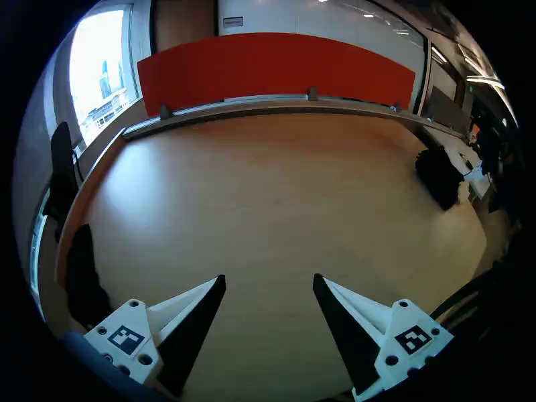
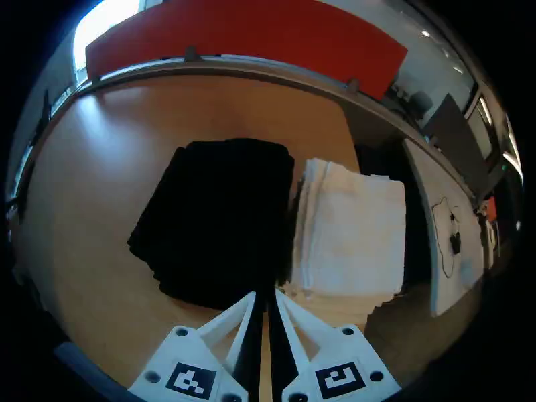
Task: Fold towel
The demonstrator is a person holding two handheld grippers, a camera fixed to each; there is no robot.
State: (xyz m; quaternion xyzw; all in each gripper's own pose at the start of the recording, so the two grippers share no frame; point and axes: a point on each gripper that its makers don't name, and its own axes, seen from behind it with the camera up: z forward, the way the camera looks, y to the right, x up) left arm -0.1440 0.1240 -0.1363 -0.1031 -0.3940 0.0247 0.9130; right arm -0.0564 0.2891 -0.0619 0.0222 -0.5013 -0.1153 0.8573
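In the left gripper view the left gripper [image 1: 268, 278] is released, its two fingers spread wide with nothing between them. It hangs over a bare stretch of the wooden table [image 1: 268, 174], pointing toward the red screen [image 1: 275, 63] that stands along the table's far edge. A bright window [image 1: 100, 67] lies to the left of the red screen.

In the right gripper view the right gripper [image 2: 266, 293] is clenched – the fingers are drawn together to a thin slit and grip nothing. Two folded towels lie side by side on the table between this gripper and the red screen. The black towel [image 2: 214, 221] lies to the left and the white towel [image 2: 355, 228] to the right, their inner edges touching or very nearly so. The clenched fingertips sit at the towels' edge farthest from the red screen, right where the two meet – whether they touch the cloth I cannot tell. The white towel shows stacked layers along its left side.
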